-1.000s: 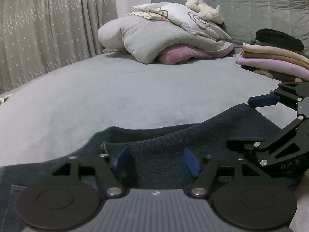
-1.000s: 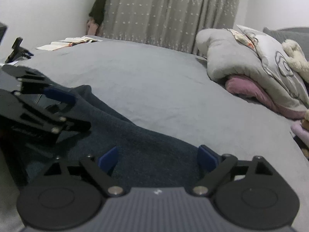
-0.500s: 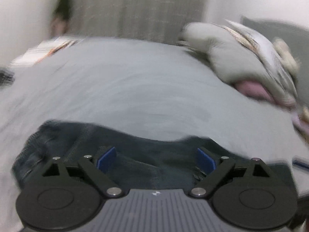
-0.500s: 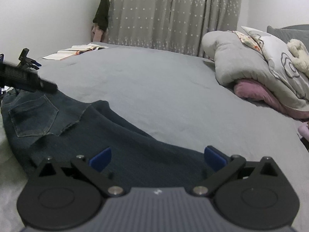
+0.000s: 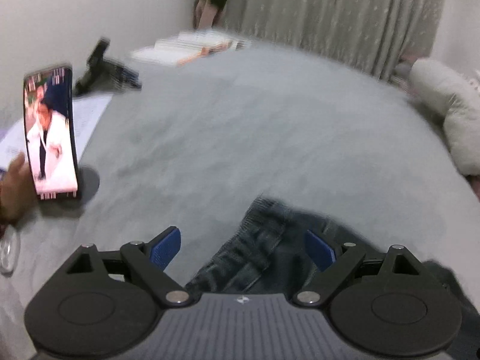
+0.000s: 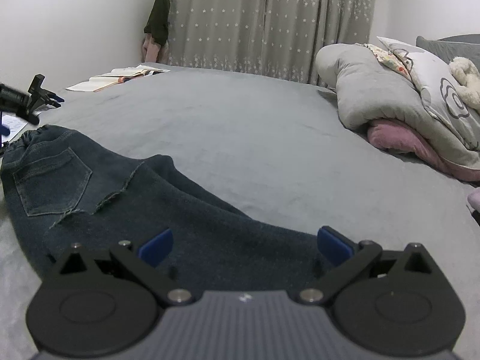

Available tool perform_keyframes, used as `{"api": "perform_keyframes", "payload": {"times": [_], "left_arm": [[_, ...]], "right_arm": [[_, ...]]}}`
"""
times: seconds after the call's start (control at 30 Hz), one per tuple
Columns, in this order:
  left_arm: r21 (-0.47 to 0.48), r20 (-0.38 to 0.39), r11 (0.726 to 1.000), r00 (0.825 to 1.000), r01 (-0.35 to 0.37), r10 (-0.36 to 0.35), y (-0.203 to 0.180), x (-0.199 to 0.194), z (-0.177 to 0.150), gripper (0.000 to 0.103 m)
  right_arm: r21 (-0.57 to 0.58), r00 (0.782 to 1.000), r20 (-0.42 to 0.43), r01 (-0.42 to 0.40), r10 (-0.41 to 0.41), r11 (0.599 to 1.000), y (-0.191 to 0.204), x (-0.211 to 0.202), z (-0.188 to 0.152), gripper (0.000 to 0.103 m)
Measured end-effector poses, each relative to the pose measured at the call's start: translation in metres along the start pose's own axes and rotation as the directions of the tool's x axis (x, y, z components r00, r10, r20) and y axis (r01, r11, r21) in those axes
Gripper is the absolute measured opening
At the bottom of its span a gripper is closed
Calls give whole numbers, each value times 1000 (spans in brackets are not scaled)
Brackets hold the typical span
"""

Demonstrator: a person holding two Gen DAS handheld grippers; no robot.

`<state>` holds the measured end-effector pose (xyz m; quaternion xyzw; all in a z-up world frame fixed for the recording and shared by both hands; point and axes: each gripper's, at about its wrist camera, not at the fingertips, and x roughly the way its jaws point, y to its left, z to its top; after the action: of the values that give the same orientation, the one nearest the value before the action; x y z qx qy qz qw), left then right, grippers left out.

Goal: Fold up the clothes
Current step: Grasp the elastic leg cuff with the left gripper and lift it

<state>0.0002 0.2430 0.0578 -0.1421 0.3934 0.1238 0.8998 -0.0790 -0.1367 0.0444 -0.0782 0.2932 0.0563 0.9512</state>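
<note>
Dark blue jeans [image 6: 168, 207] lie along the grey bed [image 6: 240, 126], back pocket up, with the elastic waistband at the left end. My right gripper [image 6: 245, 246] is open just above the leg part, and its pads do not press the cloth. The left wrist view is blurred. There my left gripper [image 5: 242, 249] is open over the gathered waistband [image 5: 264, 240], which lies between and below the blue pads [image 5: 165, 249] without being pinched.
A hand [image 5: 12, 189] at the left edge holds a lit phone [image 5: 51, 132]. A black clamp stand [image 6: 33, 99] and open books [image 6: 120, 78] lie at the far left. Heaped bedding and pillows [image 6: 405, 99] fill the right; a curtain [image 6: 270, 21] hangs behind.
My left gripper has opened wider and swung left from beside the right gripper to the waistband end. The jeans now lie flat with the pocket showing. The right gripper has hardly moved.
</note>
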Motion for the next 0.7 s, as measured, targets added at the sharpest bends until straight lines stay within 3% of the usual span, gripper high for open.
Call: {"api": "perform_keyframes", "payload": {"times": [0.2,0.37,0.47,0.7], "left_arm": [[-84,-113,994,991,67,-76,11,28,-1,89],[-149,-166,986,981,80,-105,15,45,-10,91],[-191,-172,977,977,91,-125,18,51,-11,98],[-169,-136,982,985,82,-106,10,47,-17,101]], "right_arm": [[-9,1000,-2,-8,8,1000,5,3,1,103],[-8,1000,-8,-8,8,1000,8,6,0,103],[-1,1000,-16,-7,7,1000,9,8,0,103],[-4,999,-32,-7,7,1000,11,11,-2,103]]}}
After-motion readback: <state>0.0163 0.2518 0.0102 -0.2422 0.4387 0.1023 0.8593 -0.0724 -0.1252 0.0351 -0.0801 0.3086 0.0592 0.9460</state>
